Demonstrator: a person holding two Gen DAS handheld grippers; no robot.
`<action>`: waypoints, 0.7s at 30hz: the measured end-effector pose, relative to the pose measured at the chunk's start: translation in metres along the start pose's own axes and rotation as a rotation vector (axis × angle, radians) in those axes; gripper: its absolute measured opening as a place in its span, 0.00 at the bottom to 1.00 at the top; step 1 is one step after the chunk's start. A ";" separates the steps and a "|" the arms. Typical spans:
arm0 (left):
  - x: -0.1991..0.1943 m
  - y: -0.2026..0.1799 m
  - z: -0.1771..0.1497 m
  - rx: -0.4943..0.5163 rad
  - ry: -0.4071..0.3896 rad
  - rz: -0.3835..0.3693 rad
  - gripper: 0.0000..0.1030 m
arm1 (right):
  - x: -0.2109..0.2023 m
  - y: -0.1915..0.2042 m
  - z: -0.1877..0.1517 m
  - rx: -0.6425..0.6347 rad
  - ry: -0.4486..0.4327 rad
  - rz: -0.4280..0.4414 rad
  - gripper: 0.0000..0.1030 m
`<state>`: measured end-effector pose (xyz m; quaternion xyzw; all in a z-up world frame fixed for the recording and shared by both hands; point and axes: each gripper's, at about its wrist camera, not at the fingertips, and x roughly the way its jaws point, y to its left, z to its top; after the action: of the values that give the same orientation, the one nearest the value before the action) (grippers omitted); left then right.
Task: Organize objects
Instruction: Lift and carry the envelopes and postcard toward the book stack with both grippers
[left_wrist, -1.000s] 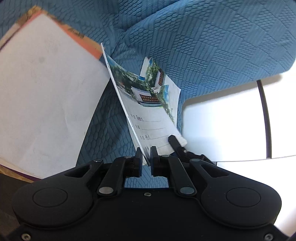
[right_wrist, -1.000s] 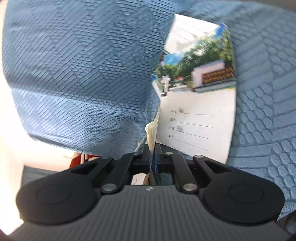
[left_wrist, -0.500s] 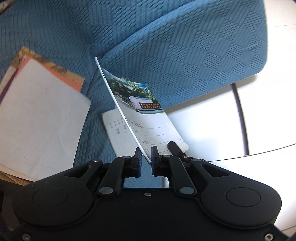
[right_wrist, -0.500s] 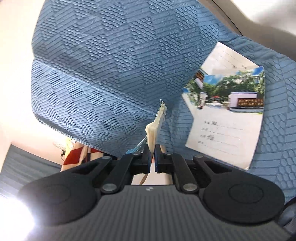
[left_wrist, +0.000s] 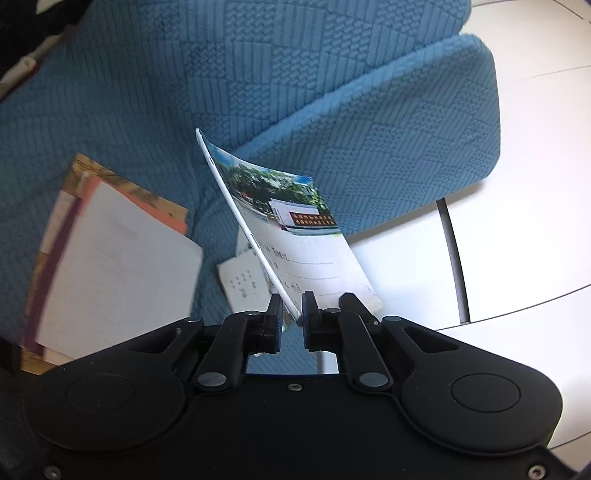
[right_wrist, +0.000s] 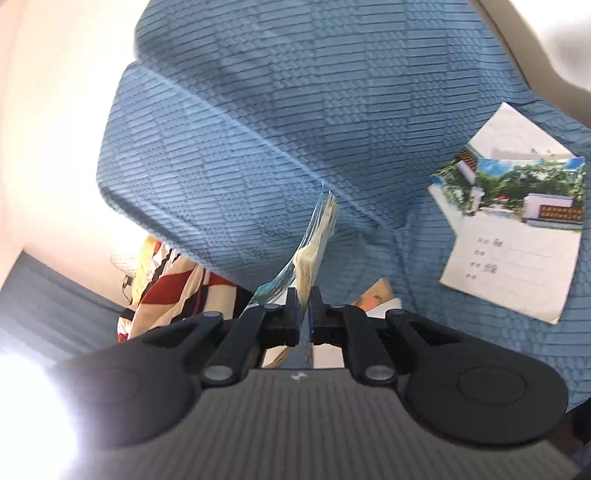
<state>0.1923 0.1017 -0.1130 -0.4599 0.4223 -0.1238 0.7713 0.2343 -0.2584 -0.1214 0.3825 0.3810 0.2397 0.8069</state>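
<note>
In the left wrist view my left gripper is shut on the lower edge of a thin notebook with a photo cover. It hangs tilted in the air over a blue sofa. A second, white notebook lies on the seat under it. In the right wrist view my right gripper is shut on another notebook, seen edge-on with yellowish pages and a blue cover. Two overlapping photo-cover notebooks lie on the sofa to the right.
A stack of larger books with a white top sheet and an orange cover lies on the seat at the left. White floor starts past the sofa's right edge. Striped red and cream cloth shows below the cushion.
Both grippers have risen with their notebooks, so the sofa seat and the books lying on it look smaller and farther. The right view has rolled; the lying notebooks slid right.
</note>
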 end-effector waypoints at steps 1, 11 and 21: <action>-0.004 0.005 0.001 -0.004 -0.003 0.001 0.09 | 0.002 0.002 -0.004 -0.004 0.003 -0.003 0.07; -0.014 0.064 0.002 -0.016 -0.025 0.050 0.09 | 0.035 0.011 -0.053 -0.054 0.047 -0.068 0.07; -0.006 0.101 -0.015 0.070 -0.030 0.164 0.08 | 0.056 0.003 -0.102 -0.128 0.067 -0.146 0.08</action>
<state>0.1567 0.1513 -0.1953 -0.3984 0.4421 -0.0681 0.8007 0.1858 -0.1743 -0.1861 0.2931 0.4188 0.2167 0.8317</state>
